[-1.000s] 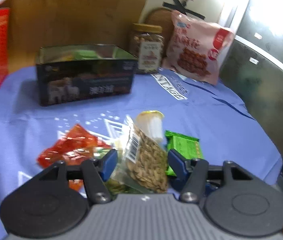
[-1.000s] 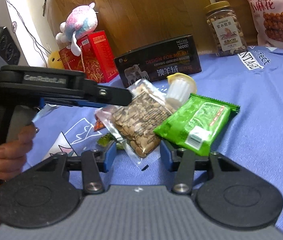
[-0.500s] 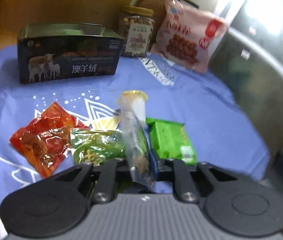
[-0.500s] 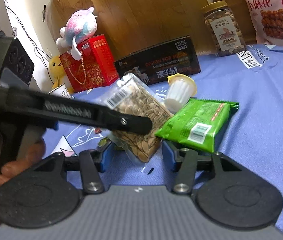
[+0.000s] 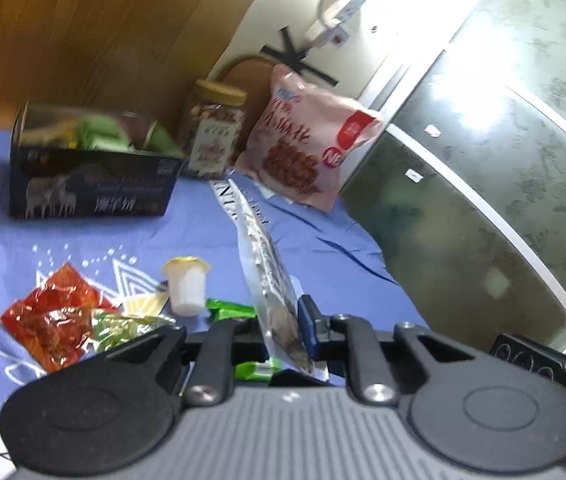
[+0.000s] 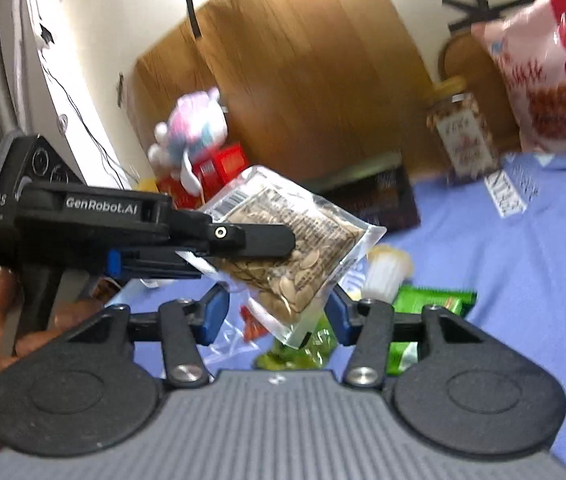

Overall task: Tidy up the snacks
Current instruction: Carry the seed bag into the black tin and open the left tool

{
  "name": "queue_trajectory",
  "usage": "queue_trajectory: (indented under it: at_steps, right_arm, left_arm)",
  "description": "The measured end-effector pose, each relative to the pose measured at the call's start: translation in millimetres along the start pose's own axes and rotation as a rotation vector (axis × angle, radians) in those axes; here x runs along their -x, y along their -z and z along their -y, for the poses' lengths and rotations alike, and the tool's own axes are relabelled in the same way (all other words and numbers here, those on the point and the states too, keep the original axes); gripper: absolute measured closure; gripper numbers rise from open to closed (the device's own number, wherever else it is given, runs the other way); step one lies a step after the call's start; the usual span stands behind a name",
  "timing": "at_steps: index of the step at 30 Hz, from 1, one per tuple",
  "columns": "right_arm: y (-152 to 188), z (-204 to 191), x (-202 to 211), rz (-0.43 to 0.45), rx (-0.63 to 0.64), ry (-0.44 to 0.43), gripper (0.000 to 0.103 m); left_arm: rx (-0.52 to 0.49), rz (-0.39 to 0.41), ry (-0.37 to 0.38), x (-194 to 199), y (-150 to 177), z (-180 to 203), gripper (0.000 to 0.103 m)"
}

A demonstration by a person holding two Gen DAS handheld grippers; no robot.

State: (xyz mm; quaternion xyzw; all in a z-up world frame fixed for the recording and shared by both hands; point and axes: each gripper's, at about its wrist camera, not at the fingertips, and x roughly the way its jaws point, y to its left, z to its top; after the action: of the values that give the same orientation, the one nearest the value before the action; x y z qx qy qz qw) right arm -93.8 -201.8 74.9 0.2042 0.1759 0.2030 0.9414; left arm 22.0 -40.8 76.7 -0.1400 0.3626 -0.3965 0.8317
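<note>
A clear packet of seeds (image 5: 267, 280) hangs edge-on above the blue cloth, pinched at its lower end by my left gripper (image 5: 283, 320), which is shut on it. From the right wrist view the same seed packet (image 6: 303, 240) shows flat, with the left gripper (image 6: 243, 236) reaching in from the left. My right gripper (image 6: 277, 308) stands open low in that view, and its pads do not touch the packet. Behind stands the open dark box (image 5: 91, 184) with green packets inside. On the cloth lie a jelly cup (image 5: 186, 288), a green packet (image 5: 231, 310) and a red packet (image 5: 51, 320).
A nut jar (image 5: 213, 136) and a big pink bag (image 5: 303, 148) lean against the back wall. A plush toy (image 6: 191, 128) sits on a red box (image 6: 223, 164) at the back left. The table's right edge meets a grey glass door (image 5: 483, 220). A hand (image 6: 7, 308) grips the left handle.
The left gripper closed on the seed packet and lifted it off the cloth. Both grippers rose, so the table items sit lower and farther in view. The right gripper's jaws stayed apart.
</note>
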Motion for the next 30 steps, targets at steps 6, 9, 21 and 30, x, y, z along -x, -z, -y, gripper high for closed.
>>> queue_trajectory:
  at_steps: [6,9,21,30]
  right_arm:
    - [8.8,-3.0,6.5,0.003,0.015,0.005,0.048]
    - [9.4,-3.2,1.6,-0.010,0.025,0.006,0.048]
    - [-17.5,12.1,-49.8,-0.082,0.052,0.017,0.048]
    - [-107.1,40.6,-178.4,-0.100,0.137,0.094,0.042]
  left_arm:
    - [-0.060,-0.010,-0.064,4.2,9.8,11.8,0.085]
    - [-0.033,-0.015,-0.058,4.7,11.3,3.5,0.083]
    - [-0.042,-0.005,-0.101,-20.7,-22.4,-35.9,0.079]
    - [-0.010,0.117,-0.335,-64.7,-128.9,-109.4,0.040]
